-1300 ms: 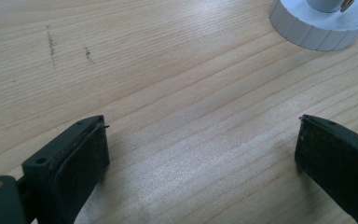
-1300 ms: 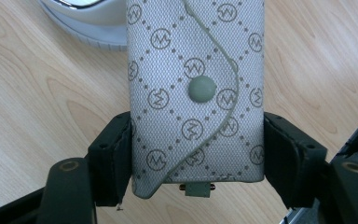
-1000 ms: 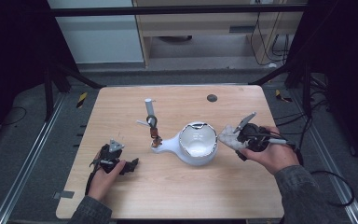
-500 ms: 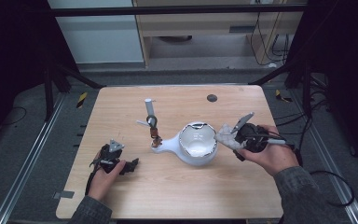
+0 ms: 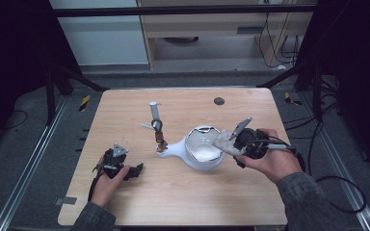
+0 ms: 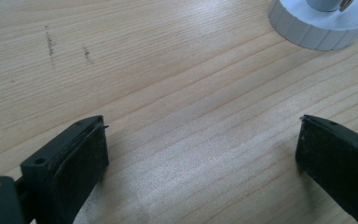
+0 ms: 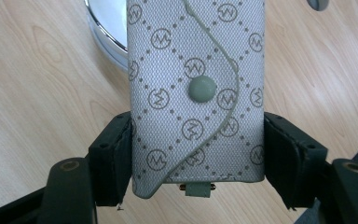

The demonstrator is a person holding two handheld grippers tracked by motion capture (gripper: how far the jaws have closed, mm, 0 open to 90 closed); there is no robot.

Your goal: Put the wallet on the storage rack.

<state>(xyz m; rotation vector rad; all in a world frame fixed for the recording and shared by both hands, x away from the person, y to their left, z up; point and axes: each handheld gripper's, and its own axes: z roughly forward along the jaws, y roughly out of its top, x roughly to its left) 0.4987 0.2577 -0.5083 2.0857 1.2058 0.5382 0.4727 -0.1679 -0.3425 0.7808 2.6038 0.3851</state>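
Clamped between the pads of the right gripper (image 7: 198,154) is a grey monogrammed key case (image 7: 196,93), its two long edges pressed by the black jaws and its snap button facing the camera that rides on that gripper; a small tab pokes out of its near end, just between the jaws. From the high view the right gripper (image 5: 229,144) is held in the person's right hand (image 5: 270,161) above the table, and the case (image 5: 225,142) sticks out from the tips toward the white bowl (image 5: 203,154), its far end over or at the bowl's nearer rim; whether it touches the rim I cannot tell. Just beyond the case in the right gripper view curves the bowl's shiny rim (image 7: 105,32). On the far side of the bowl from these tongs, a white handle-like piece joins it, and past that stands a small upright holder (image 5: 156,126) with brown bits hanging on it. Left gripper (image 6: 200,149) has its jaws wide apart with only bare wood between them, low over the wooden table (image 6: 168,84); a ribbed white base (image 6: 317,28) lies ahead of it toward the right jaw's side. Seen from above, the left gripper (image 5: 136,170) sits in the left hand (image 5: 107,177), well apart from the bowl and case. A dark round disc (image 5: 218,101) lies far beyond both tongs near the table's far edge.
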